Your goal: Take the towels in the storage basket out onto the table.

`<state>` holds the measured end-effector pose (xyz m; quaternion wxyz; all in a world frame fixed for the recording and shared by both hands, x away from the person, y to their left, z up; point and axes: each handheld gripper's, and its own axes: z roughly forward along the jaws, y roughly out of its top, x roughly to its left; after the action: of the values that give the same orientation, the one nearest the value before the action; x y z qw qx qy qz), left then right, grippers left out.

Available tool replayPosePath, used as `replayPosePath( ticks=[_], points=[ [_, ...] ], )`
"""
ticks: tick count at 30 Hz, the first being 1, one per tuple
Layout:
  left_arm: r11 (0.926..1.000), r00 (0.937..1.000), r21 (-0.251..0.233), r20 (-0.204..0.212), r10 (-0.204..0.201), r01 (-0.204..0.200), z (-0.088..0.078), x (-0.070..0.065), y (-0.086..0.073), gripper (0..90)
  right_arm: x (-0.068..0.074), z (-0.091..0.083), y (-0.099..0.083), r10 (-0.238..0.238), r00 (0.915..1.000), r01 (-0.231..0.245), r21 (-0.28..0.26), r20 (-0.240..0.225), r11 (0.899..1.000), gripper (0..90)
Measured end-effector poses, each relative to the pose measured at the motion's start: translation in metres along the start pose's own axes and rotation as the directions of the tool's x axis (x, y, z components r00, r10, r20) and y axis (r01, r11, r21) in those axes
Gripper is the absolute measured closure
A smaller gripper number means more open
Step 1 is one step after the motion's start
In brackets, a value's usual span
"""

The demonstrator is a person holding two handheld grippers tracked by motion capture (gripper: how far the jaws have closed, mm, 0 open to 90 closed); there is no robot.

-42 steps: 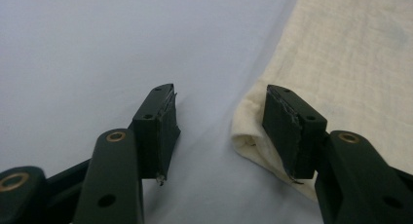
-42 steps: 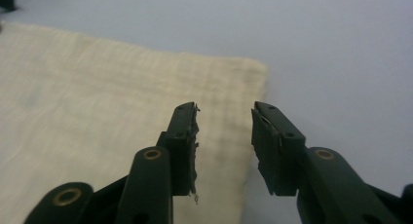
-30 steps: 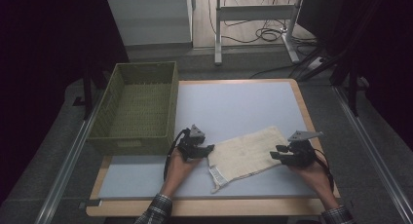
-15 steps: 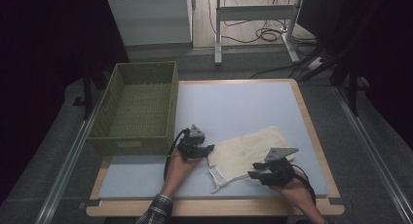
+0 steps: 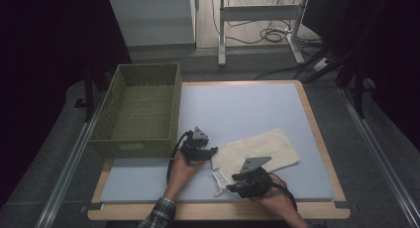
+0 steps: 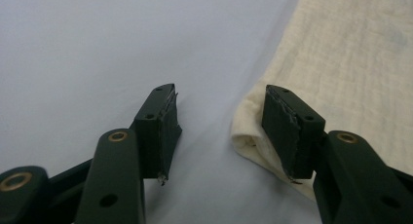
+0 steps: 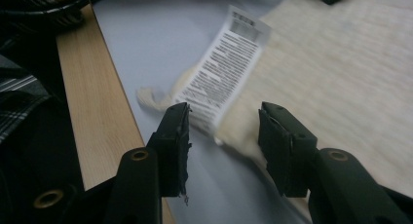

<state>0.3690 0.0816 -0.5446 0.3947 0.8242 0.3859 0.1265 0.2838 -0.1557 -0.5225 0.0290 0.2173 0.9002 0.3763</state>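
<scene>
A cream towel lies folded on the blue-grey table pad, its white care label at the near left corner. My left gripper rests at the towel's left end. In the left gripper view the gripper is open, with bare pad in the gap and the towel's rolled corner against the right pad. My right gripper sits at the near left corner. In the right gripper view the gripper is open and has just been opening; the label and the towel's corner lie between its jaws, unpressed.
An olive woven basket stands at the table's left side, beside the left gripper. The wooden table edge runs along the front under both forearms. Desk legs and cables stand on the floor beyond the table.
The right gripper has moved left and toward the table's front, from the towel's right end to its near left corner by the label. The left gripper has stayed put.
</scene>
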Motion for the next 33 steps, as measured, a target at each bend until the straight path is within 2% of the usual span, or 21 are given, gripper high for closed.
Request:
replayPosePath(
  ticks=[3, 7, 12, 13, 16, 18, 19, 23, 24, 25, 26, 27, 29, 31, 33],
  points=[
    [1.0000, 1.0000, 0.000, 0.000, -0.002, 0.002, 0.000, 0.000, 0.000, 47.3, 0.004, 0.006, 0.004, -0.002, 0.9999, 0.002, 0.006, -0.010, 1.000, 53.7],
    [1.0000, 1.0000, 0.000, -0.001, 0.000, 0.000, 0.000, 0.000, 0.000, 47.4, 0.012, 0.019, 0.015, -0.033, 0.9993, 0.033, 0.015, -0.016, 0.999, 52.7],
    [1.0000, 1.0000, -0.001, -0.001, 0.000, 0.000, 0.000, 0.000, 0.000, 47.5, 0.016, 0.029, 0.022, -0.055, 0.9981, 0.054, 0.039, 0.025, 0.998, 52.3],
    [1.0000, 1.0000, 0.000, -0.001, 0.000, 0.000, 0.000, 0.000, 0.000, 47.5, 0.017, 0.030, 0.023, -0.062, 0.9972, 0.060, 0.043, 0.042, 0.997, 54.5],
    [1.0000, 1.0000, -0.003, -0.001, -0.003, 0.003, 0.000, 0.000, 0.000, 47.5, 0.017, 0.031, 0.024, -0.099, 0.9901, 0.094, 0.054, 0.100, 0.994, 70.2],
    [1.0000, 1.0000, 0.000, -0.001, -0.003, 0.003, 0.000, 0.000, 0.000, 47.5, 0.013, 0.030, 0.024, -0.073, 0.9918, 0.068, 0.050, 0.104, 0.996, 80.8],
    [1.0000, 1.0000, -0.001, -0.006, -0.001, 0.001, 0.000, 0.000, 0.000, 48.2, 0.011, 0.030, 0.024, -0.059, 0.9934, 0.054, 0.051, 0.099, 0.997, 83.1],
    [0.9999, 0.9998, -0.006, -0.014, -0.016, 0.015, -0.001, 0.000, 0.000, 54.3, 0.003, 0.029, 0.024, 0.011, 0.9984, -0.013, 0.047, 0.055, 0.999, 85.2],
    [0.9998, 0.9999, -0.010, -0.004, -0.016, 0.016, -0.001, 0.001, 0.000, 58.5, 0.001, 0.028, 0.024, 0.026, 0.9988, -0.028, 0.040, 0.042, 0.999, 85.3],
    [0.9998, 0.9995, -0.011, 0.025, -0.017, 0.018, -0.001, 0.002, 0.000, 66.2, -0.001, 0.028, 0.023, 0.039, 0.9987, -0.041, 0.037, 0.033, 0.998, 85.3],
    [0.9998, 0.9995, -0.011, 0.025, -0.017, 0.018, -0.001, 0.002, 0.000, 73.6, -0.002, 0.028, 0.023, 0.052, 0.9984, -0.053, 0.031, 0.022, 0.998, 85.4],
    [0.9999, 0.9981, -0.009, 0.061, -0.014, 0.014, -0.002, 0.001, 0.000, 79.8, -0.003, 0.027, 0.022, 0.060, 0.9981, -0.060, 0.028, 0.014, 0.998, 85.4],
    [0.9997, 0.9986, -0.014, 0.048, -0.021, 0.022, -0.002, -0.001, -0.001, 85.6, -0.003, 0.028, 0.022, 0.073, 0.9973, -0.073, 0.021, -0.004, 0.997, 85.4],
    [0.9991, 0.9996, -0.033, 0.016, -0.025, 0.025, -0.006, -0.004, -0.002, 87.0, -0.001, 0.029, 0.023, 0.064, 0.9979, -0.064, 0.018, -0.006, 0.998, 85.3],
    [0.9977, 0.9991, -0.055, 0.006, -0.041, 0.041, -0.010, -0.005, -0.005, 87.3, 0.001, 0.031, 0.027, 0.056, 0.9983, -0.056, 0.009, -0.016, 0.998, 85.3]
  ],
)
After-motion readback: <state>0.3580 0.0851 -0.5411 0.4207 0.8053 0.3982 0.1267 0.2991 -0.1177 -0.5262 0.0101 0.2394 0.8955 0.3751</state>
